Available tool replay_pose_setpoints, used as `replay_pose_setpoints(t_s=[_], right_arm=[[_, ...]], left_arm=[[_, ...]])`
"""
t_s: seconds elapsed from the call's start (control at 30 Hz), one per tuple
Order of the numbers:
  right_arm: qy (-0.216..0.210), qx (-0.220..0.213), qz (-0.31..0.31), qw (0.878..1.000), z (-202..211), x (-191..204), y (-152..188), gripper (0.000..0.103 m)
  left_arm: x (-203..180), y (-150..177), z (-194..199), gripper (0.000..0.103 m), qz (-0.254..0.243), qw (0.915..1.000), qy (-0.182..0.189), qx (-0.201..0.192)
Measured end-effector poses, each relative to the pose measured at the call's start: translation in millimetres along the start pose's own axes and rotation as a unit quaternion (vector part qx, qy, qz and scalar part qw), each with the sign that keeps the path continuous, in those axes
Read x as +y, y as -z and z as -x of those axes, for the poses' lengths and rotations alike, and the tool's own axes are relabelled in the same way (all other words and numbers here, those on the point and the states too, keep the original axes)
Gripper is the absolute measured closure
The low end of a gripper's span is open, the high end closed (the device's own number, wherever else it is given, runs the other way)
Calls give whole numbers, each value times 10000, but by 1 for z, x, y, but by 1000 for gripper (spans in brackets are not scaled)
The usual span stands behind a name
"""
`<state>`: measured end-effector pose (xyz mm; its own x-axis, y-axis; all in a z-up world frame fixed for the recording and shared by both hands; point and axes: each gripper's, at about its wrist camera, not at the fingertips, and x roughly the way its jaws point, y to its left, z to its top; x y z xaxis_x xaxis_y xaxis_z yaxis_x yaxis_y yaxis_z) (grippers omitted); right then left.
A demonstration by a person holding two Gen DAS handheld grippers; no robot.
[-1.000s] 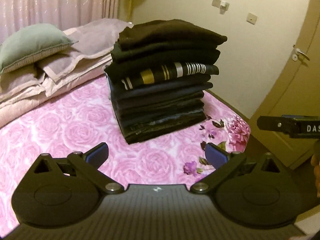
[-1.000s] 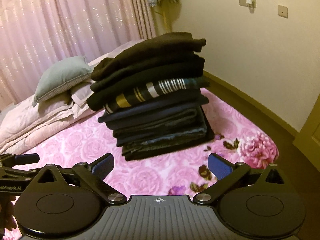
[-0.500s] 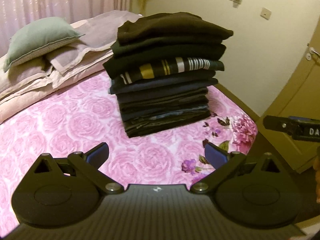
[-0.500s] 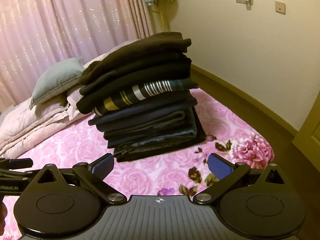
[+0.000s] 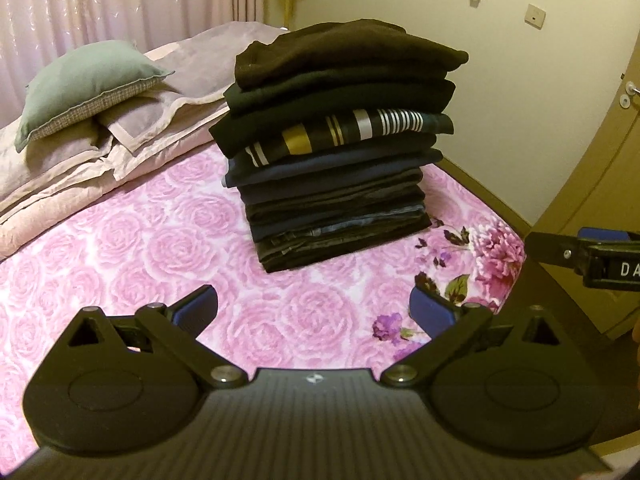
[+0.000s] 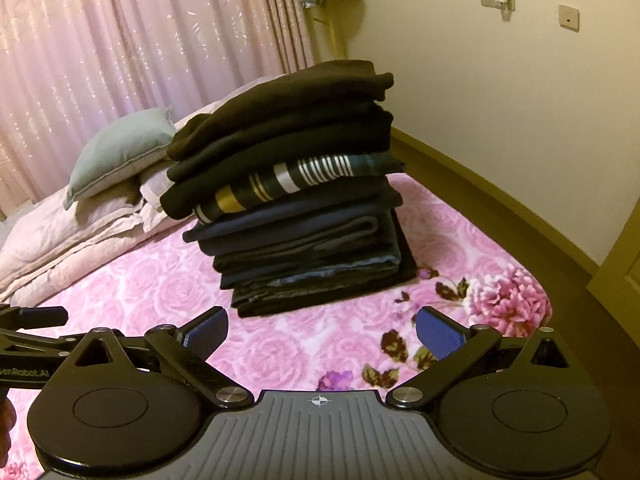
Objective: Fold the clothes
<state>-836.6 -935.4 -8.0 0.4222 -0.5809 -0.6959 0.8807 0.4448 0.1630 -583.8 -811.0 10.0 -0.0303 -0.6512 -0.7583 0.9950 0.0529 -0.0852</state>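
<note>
— So, where are the clothes?
— Folded stack of clothes (image 5: pixel 340 140) at twelve o'clock on the pink floral bedspread (image 5: pixel 140 248), green pillow (image 5: pixel 88 84) at ten.
— Grippers?
— Left gripper (image 5: pixel 314 310) and right gripper (image 6: pixel 322 330) both spread wide, holding nothing.

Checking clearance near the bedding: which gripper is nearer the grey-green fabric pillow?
Left. The left gripper has the grey-green fabric pillow ahead to its left; the right gripper stands farther right, where the pillow looks smaller.
</note>
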Motion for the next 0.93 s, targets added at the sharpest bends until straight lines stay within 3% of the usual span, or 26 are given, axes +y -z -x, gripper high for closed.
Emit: replay_pose_setpoints(t_s=[0.93], right_arm=[[-24, 52, 197, 9998, -4, 11, 2, 1]], left_arm=[[4, 5, 3, 2, 6, 9996, -162, -248]])
